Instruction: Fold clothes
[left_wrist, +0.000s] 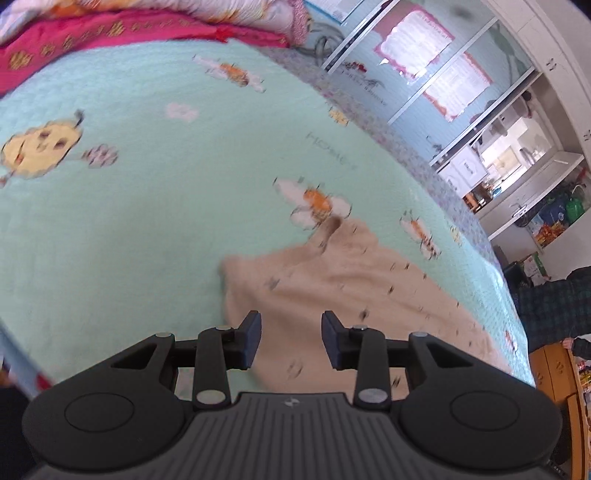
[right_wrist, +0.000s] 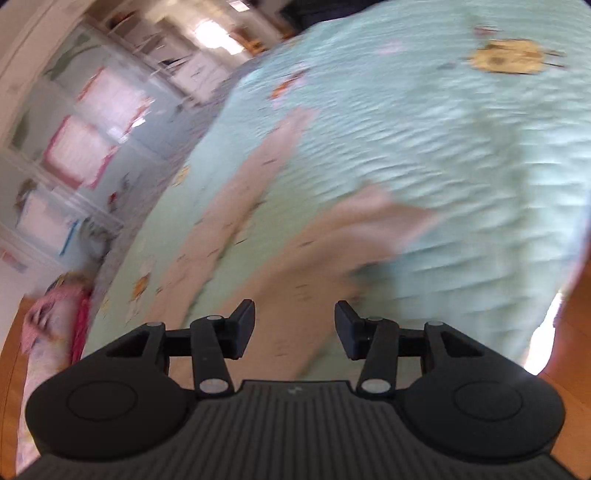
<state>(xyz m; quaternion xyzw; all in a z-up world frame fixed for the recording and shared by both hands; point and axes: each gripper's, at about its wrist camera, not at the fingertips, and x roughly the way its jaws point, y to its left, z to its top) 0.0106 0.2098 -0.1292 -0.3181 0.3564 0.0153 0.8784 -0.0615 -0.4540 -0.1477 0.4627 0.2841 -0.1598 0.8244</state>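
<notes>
mint bedspread (left_wrist: 147, 221) (bee print) | beige garment (left_wrist: 351, 280) flat | L gripper (left_wrist: 291, 339) & R gripper (right_wrist: 294, 330) wide, empty

Mint quilted bedspread (left_wrist: 147, 221), pink pillow (left_wrist: 110, 33), pale blue wall (left_wrist: 424, 99), white shelves (left_wrist: 535, 173), wooden floor (right_wrist: 576, 369)

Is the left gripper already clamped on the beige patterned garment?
No: the left gripper has its jaws spread apart with nothing between them, above the beige patterned garment lying on the mint-green quilted bedspread.
</notes>
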